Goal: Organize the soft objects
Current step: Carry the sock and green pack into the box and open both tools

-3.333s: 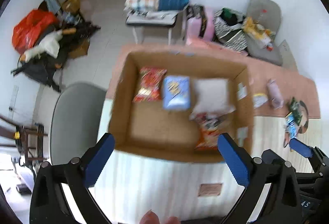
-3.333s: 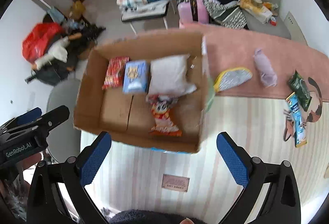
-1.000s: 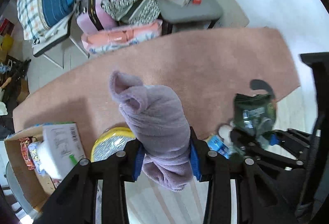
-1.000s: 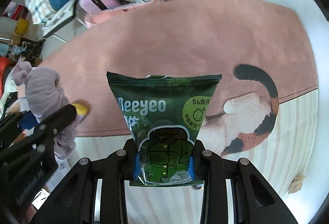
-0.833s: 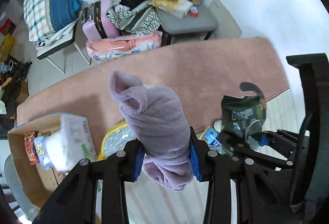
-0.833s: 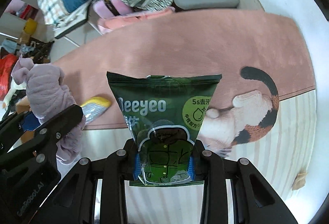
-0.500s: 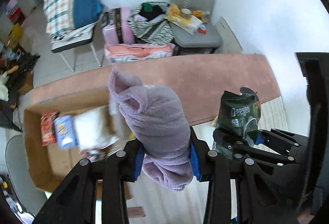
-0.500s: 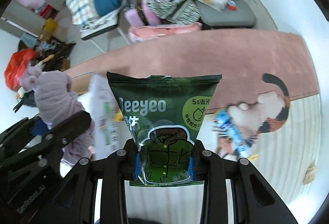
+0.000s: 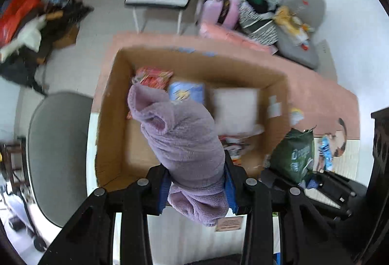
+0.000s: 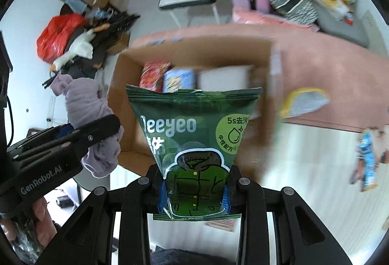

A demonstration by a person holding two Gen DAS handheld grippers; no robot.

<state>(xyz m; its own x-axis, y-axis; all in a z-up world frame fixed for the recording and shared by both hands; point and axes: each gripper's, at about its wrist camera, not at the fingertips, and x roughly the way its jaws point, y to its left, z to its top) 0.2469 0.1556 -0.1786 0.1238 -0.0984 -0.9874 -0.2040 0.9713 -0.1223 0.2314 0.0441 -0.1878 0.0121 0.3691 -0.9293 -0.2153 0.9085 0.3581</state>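
The towel (image 9: 184, 141), a fuzzy lilac roll, was clamped upright in the left gripper (image 9: 196, 188) above the open cardboard box (image 9: 109, 104). The glossy green pouch (image 10: 194, 141) stood pinched in the right gripper (image 10: 194, 194), with the box behind it at 12 o'clock. Motion blur smeared the packets inside the box. A yellow-rimmed pad (image 10: 304, 102) lay on the table (image 10: 340, 70) at 2 o'clock.
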